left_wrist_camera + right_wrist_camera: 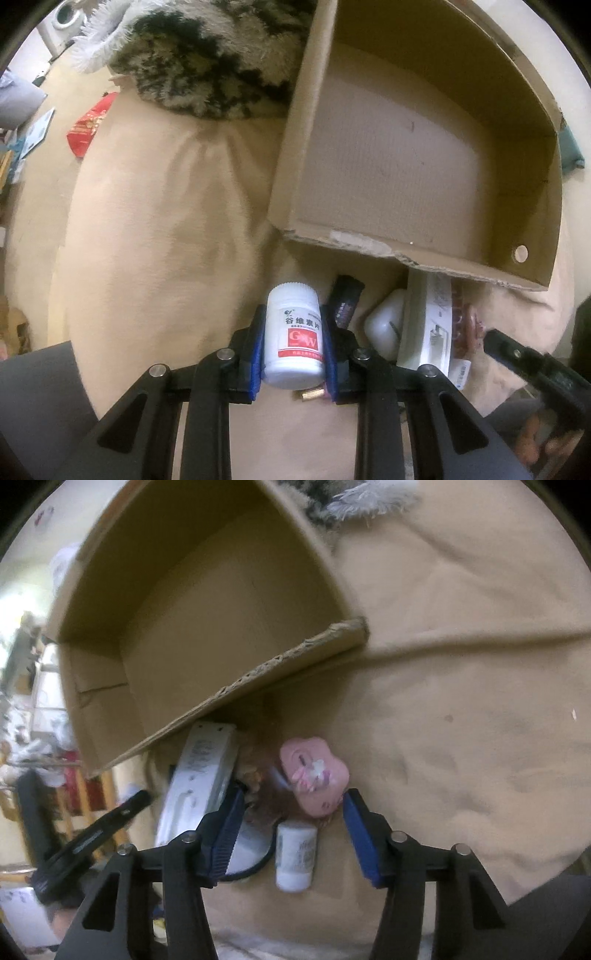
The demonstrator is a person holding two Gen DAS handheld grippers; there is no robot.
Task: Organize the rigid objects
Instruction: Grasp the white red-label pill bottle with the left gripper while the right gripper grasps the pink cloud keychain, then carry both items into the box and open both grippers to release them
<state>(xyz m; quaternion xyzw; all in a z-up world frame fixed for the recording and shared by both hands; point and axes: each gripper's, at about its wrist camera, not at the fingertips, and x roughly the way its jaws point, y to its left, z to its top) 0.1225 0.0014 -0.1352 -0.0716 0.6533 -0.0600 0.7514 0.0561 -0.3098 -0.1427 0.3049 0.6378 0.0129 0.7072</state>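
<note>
a home: washing machine (64, 16), shaggy rug (207, 55), beige bedding (155, 206)

Corrugated cardboard box (406, 166) with matt walls and torn, rough edge, smooth glossy white plastic bottle (293, 332) with paper label, matt beige cloth (166, 240), shaggy pile rug (207, 62), glossy pink plastic piece (314, 775)

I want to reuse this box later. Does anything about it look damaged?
Yes. The brown cardboard box has a torn, ragged near edge, with the corrugation exposed and a pale patch where the surface has peeled. It is empty inside.
</note>
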